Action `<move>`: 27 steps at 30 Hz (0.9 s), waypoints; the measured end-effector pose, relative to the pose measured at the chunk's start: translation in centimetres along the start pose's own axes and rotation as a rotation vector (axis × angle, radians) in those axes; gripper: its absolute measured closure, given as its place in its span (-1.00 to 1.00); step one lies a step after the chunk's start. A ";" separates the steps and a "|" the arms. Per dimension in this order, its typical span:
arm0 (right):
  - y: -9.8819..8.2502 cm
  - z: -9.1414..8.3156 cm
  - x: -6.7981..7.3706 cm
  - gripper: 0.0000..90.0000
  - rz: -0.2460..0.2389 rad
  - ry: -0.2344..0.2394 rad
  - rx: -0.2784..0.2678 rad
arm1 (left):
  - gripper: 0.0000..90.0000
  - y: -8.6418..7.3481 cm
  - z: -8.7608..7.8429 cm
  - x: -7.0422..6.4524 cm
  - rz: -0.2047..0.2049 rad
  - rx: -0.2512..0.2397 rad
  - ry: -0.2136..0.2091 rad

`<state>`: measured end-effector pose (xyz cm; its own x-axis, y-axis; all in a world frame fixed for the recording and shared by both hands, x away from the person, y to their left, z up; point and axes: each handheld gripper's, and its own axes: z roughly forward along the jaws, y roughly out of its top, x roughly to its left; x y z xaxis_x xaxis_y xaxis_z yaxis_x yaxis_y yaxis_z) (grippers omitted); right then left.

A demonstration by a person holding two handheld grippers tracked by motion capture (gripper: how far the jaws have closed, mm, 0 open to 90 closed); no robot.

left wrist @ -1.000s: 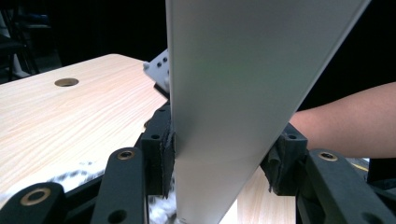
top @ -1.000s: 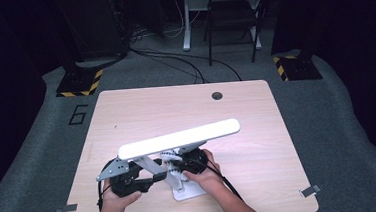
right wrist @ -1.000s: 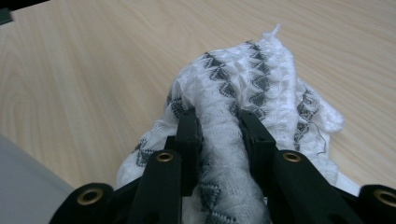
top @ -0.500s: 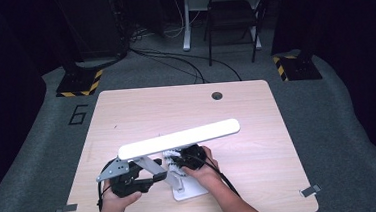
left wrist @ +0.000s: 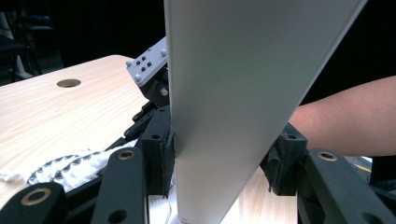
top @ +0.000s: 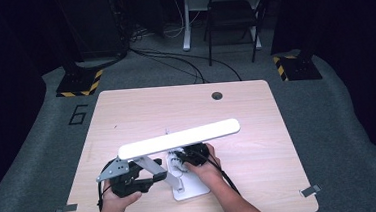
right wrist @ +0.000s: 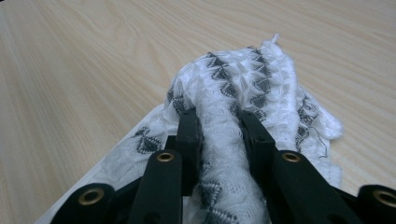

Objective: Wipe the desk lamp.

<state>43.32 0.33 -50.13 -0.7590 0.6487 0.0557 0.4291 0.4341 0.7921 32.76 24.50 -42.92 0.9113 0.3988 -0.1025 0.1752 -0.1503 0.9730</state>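
Two grippers work low in the high view, on a pale wooden surface (top: 126, 110) that spans the middle of the frame, with a round hole (top: 217, 95) near its upper edge. The largest thing on it is a white desk lamp: its long light bar (top: 178, 138) runs from lower left to upper right across the centre of the frame, and its flat white base (top: 194, 188) lies just below, near the bottom middle. The lamp's silvery arm (top: 152, 166) slants from the bar down toward the base.

The left gripper (top: 126, 183), at the lower left, has its fingers closed on that arm; in the left gripper view the pads (left wrist: 163, 156) press on both sides of the broad pale arm (left wrist: 224, 112), which rises through the centre of the frame.

The right gripper (top: 194, 153), just right of centre under the bar, has its fingers shut narrow on a white cloth with a dark pattern (top: 175, 159). In the right gripper view the cloth (right wrist: 243, 88) bunches up between the fingers (right wrist: 189, 133) and lies partly on the base, at the frame's centre.
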 end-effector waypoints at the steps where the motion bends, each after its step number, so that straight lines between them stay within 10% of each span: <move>1: 0.1 0.0 0.2 0.62 0.001 0.008 -0.008 | 0.15 0.0 0.0 0.0 0.000 -0.001 -0.001; 15: 1.2 1.9 2.5 0.60 -0.109 0.079 0.016 | 0.16 0.1 0.0 -0.1 0.007 0.010 0.009; 27: 1.4 1.9 1.4 0.60 -0.040 0.015 0.027 | 0.16 0.0 0.0 -0.2 0.004 0.007 0.012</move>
<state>43.82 3.02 -50.10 -0.7831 0.6210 0.0338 0.4111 0.4760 0.7774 32.60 24.42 -42.86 0.9076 0.4087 -0.0961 0.1743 -0.1584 0.9719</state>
